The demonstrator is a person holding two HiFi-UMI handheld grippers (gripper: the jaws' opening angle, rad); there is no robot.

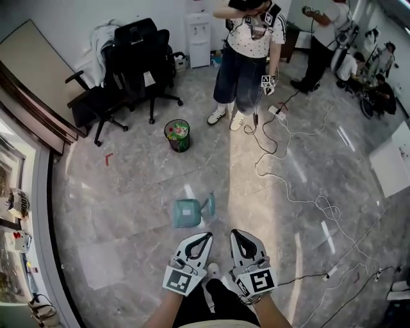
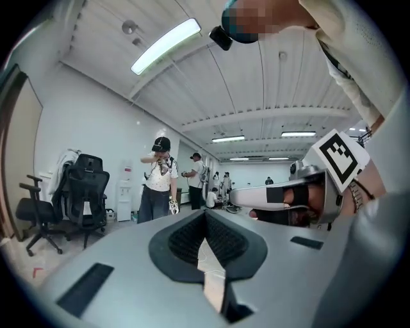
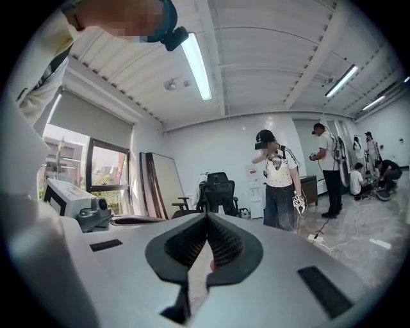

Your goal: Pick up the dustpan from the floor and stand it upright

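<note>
free: open floor left of dustpan | obstacles: cables on right — bin, chairs, person beyond

Left tool, right tool: pale shells, black-lined; black-white marker cubes

The floor is glossy grey stone-look tile, with a small red mark at the left. At the far left two black office chairs stand by the white wall, one with a white garment draped over it. A water dispenser stands against the far wall. A small round bin sits on the floor near the chairs. White cables trail across the right side. The ceiling is ribbed white panels with long tube lights. A window on the left lets in daylight.
</note>
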